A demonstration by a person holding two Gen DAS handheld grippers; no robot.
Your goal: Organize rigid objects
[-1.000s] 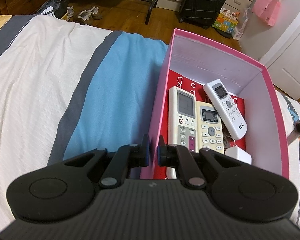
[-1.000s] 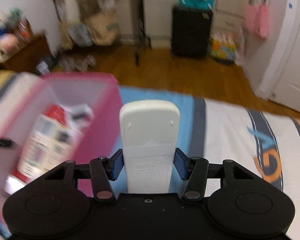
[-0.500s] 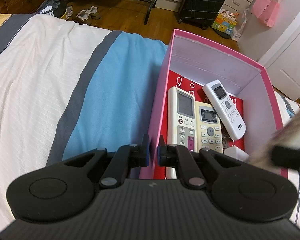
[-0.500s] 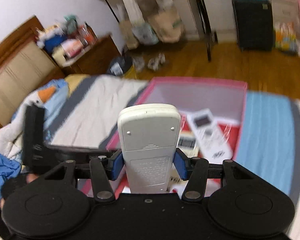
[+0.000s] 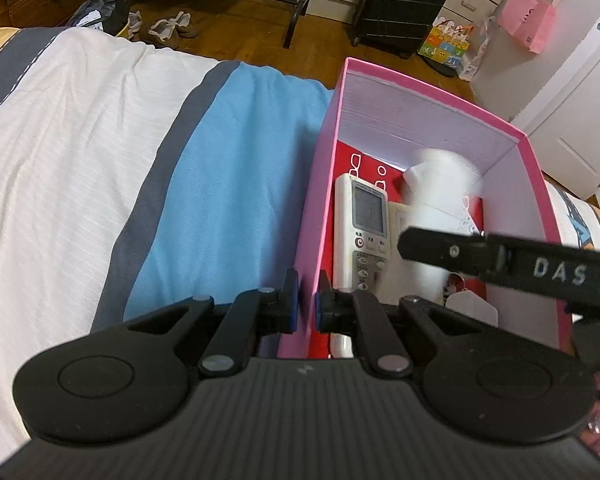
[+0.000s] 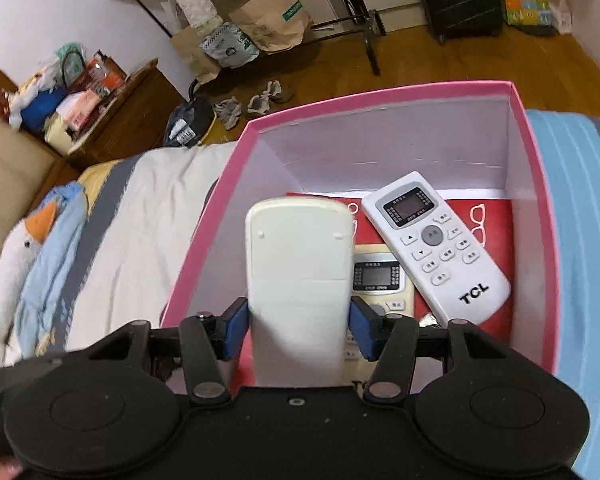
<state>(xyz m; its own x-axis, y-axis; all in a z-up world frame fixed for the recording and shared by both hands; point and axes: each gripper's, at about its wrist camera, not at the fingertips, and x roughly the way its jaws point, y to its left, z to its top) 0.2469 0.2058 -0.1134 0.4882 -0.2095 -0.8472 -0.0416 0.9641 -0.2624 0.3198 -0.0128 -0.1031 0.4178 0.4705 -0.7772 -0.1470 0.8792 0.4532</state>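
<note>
A pink box [image 5: 428, 92] stands on the striped bed. My left gripper [image 5: 306, 306] is shut on the box's near left wall. My right gripper [image 6: 298, 330] is shut on a cream remote [image 6: 298, 264], held back side up over the inside of the box [image 6: 380, 96]; it shows blurred in the left wrist view [image 5: 436, 200]. In the box lie a white TCL remote [image 6: 436, 248], a cream remote with a small screen [image 6: 378, 280], a white remote with a large screen [image 5: 366, 228] and a small white adapter [image 5: 472, 308] on a red card.
The bedspread [image 5: 228, 168] has white, grey and blue stripes. A plush goose [image 6: 24, 264] lies on the bed left of the box. Beyond the bed are a wooden floor, shoes [image 5: 172, 28], a black suitcase [image 5: 400, 4] and a wooden dresser [image 6: 112, 108].
My right gripper has swung with the cream remote from beside the box to above its inside. My left gripper has kept its hold on the box wall.
</note>
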